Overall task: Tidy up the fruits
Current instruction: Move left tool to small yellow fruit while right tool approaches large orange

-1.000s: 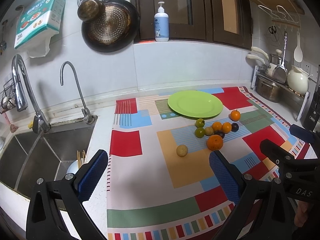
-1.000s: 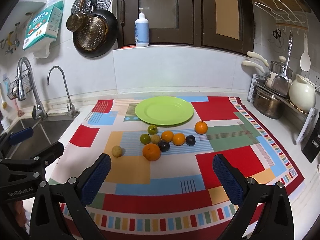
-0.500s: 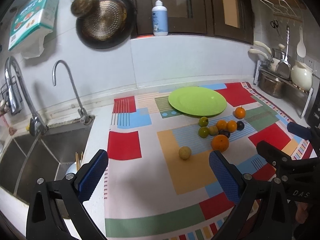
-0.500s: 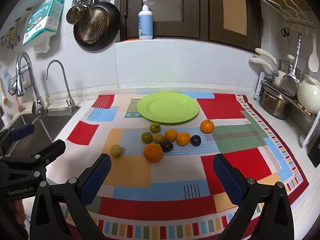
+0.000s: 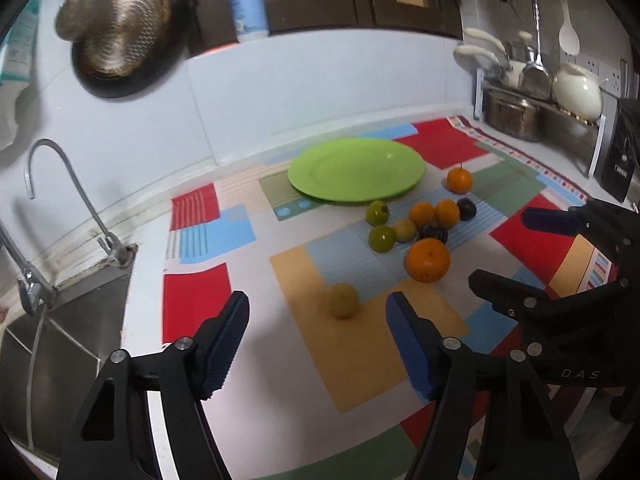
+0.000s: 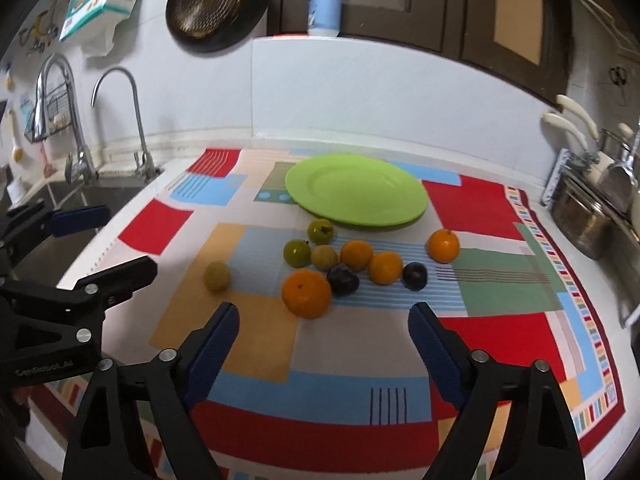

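Hovering left claw [image 5: 318,326] spread wide, lining up on lone yellow fruit [image 5: 343,300] lying apart from cluster on bench cloth [image 6: 256,332]; holding right claw [image 6: 324,332] spread too, empty, facing big orange [image 6: 306,293]; reaching step, nothing gripped; green plate [image 6: 356,190] sitting bare behind fruit; needing descent, pinching, carrying to plate, likely.
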Demonstrator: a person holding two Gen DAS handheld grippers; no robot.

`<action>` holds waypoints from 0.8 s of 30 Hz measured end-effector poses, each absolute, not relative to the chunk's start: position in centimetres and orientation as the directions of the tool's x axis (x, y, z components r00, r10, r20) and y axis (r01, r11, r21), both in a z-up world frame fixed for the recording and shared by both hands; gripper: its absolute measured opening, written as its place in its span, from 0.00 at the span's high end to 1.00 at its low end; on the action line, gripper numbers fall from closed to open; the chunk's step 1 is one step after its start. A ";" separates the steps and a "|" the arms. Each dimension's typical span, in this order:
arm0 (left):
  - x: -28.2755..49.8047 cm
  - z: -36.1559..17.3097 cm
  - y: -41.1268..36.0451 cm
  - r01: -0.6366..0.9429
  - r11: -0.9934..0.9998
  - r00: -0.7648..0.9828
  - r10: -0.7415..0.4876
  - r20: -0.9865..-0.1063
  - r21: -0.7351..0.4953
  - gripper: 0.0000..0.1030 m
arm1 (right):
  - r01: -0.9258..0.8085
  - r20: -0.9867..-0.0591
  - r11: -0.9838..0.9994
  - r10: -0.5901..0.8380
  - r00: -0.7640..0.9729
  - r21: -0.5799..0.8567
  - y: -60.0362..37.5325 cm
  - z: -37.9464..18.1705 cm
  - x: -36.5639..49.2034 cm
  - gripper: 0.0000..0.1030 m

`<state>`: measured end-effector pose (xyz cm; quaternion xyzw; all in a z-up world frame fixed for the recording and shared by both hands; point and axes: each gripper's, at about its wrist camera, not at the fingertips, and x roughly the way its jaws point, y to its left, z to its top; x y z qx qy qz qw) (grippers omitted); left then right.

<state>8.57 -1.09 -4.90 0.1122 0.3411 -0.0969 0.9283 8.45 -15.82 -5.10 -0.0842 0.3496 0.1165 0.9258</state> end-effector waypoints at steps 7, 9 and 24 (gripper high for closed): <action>10.8 -6.8 -1.3 0.258 0.960 0.694 -0.108 -0.712 0.106 0.44 | -0.334 -0.713 0.940 0.190 0.675 -0.066 -15.4 -6.8 10.6 0.28; 11.4 -7.3 -1.3 0.258 0.961 0.682 -0.110 -0.723 0.098 0.47 | -0.350 -0.727 0.935 0.196 0.658 -0.064 -15.2 -7.2 11.4 0.30; 14.6 -10.1 -1.9 0.265 0.963 0.610 -0.136 -0.780 0.040 0.60 | -0.412 -0.778 0.911 0.247 0.578 -0.016 -14.6 -9.6 14.7 0.47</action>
